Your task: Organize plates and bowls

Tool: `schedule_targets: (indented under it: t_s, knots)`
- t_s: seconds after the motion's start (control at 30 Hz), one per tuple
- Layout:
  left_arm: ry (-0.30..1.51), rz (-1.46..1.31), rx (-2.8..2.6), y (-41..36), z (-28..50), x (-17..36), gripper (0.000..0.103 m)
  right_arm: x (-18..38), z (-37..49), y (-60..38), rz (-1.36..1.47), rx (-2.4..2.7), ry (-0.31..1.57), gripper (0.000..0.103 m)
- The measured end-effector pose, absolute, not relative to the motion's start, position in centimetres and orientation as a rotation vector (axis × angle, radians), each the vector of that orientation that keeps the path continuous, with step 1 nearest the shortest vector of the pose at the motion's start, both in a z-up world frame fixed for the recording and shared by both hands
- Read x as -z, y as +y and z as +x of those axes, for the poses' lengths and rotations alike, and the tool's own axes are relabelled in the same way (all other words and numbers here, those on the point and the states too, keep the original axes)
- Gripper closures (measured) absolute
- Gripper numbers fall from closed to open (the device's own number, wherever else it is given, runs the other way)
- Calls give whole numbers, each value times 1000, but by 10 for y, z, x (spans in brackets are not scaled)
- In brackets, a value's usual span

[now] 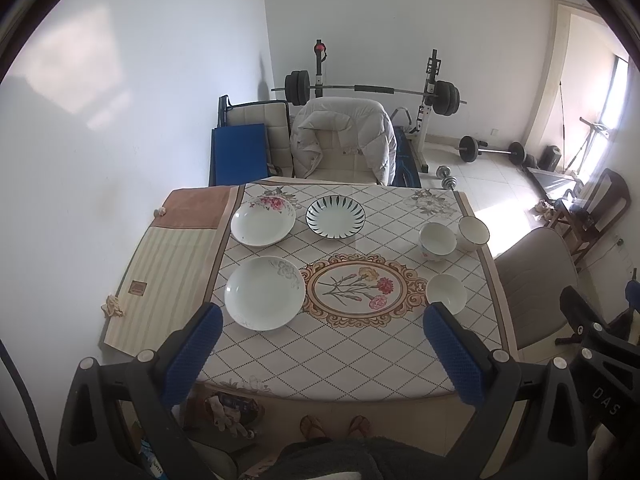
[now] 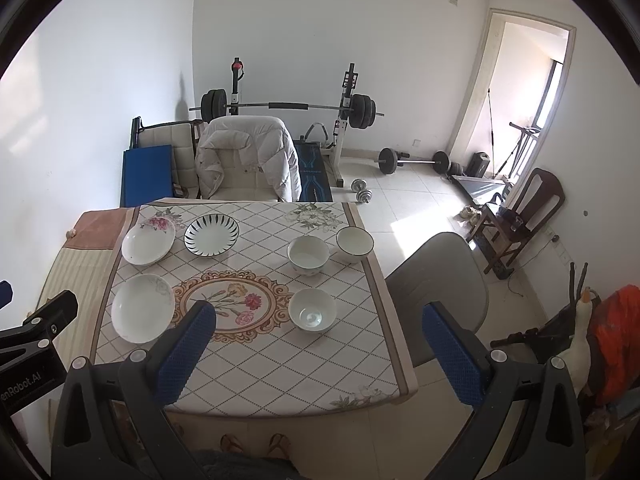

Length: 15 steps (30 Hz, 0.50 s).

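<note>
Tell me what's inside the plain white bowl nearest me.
The plain white bowl looks empty; only glare shows on its inner bottom. The tablecloth beneath it is covered.

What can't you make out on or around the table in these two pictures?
- Table's near edge, left wrist view: partly hidden by the open left tool.
- Brown label on the striped cloth: too small to read.
- Black right tool: cut off by the frame edge.

A square table (image 1: 472, 344) under a diamond-patterned floral cloth (image 1: 320, 352) — three plates (image 1: 262, 292) along its left side, three bowls (image 1: 446, 294) along its right, all resting upright and apart, except two far bowls nearly touching.
</note>
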<state>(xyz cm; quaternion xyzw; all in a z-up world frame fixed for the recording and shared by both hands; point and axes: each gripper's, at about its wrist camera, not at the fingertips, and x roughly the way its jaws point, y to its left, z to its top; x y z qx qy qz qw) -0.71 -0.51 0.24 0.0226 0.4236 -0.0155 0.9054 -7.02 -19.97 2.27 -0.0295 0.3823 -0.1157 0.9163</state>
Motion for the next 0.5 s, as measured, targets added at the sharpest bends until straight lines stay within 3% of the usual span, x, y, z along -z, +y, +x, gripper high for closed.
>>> schedule_targets:
  t_s: [0.5]
  knots:
    - [871,62,46,-8,-1,-6,0,-23,-69,-204,-37,246,777,0]
